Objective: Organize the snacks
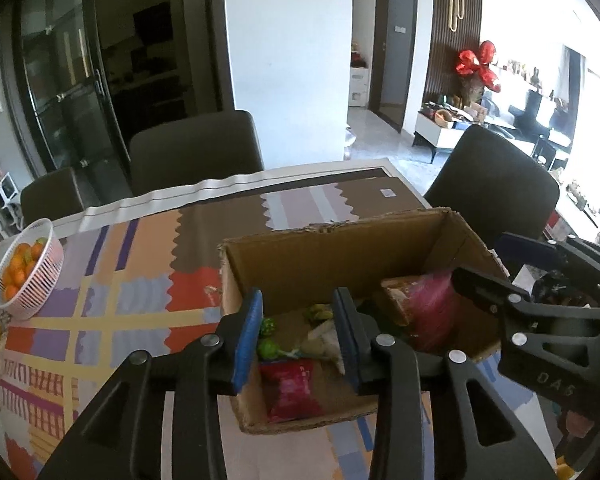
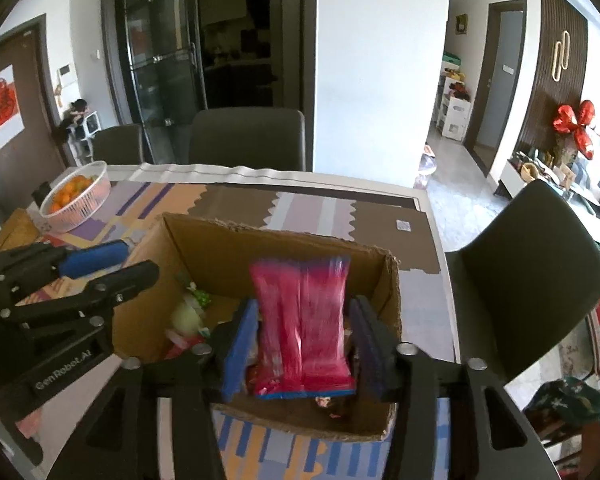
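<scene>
Cardboard box (image 1: pixel 340 256) stands open-topped on a table covered by a patterned cloth (image 1: pixel 112 288). Left gripper (image 1: pixel 296 340) points down over the near-left part of the box; its blue-padded jaws stand a moderate gap apart with nothing between them. Below it, inside the box, lie a red packet (image 1: pixel 292 388) and green-wrapped sweets (image 1: pixel 267 348). Right gripper (image 2: pixel 304 340) points into the right part of the box. A pink snack bag (image 2: pixel 304 320), blurred, stands upright between its jaws; the pads appear clear of the bag on both sides. White basket (image 1: pixel 30 268) of oranges sits well apart, at the table's far-left edge.
</scene>
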Demonstrator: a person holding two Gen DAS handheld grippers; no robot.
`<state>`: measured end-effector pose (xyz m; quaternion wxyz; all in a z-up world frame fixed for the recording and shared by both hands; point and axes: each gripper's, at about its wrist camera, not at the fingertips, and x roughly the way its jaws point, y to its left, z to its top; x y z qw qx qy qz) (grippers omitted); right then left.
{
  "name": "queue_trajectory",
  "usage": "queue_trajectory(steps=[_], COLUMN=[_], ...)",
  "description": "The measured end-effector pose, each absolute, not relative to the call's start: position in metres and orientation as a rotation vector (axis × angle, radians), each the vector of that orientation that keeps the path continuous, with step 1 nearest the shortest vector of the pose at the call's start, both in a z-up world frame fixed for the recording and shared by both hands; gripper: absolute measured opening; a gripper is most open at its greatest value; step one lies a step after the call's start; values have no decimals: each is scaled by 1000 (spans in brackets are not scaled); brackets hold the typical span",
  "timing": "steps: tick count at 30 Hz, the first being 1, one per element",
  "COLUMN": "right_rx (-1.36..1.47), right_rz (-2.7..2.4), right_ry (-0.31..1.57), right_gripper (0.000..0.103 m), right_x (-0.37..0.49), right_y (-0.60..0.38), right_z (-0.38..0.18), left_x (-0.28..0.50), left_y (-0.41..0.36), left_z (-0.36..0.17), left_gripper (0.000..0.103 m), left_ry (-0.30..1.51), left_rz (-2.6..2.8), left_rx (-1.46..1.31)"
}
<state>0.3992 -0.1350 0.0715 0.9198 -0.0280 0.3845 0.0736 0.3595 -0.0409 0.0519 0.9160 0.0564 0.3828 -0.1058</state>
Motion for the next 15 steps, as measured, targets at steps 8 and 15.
queue_trajectory(steps=[8, 15], right_rx=[-55, -40], right_rz=[125, 77], right_ry=[744, 658], right_gripper=[69, 81], right_x=[374, 330], right_y=[-140, -147], right_z=[78, 85], left_x=[327, 284], left_y=[-40, -34], left_z=[61, 72], left_gripper=[48, 58], left_ry=[723, 654], left_rz=[-171, -171], left_rx=[152, 132])
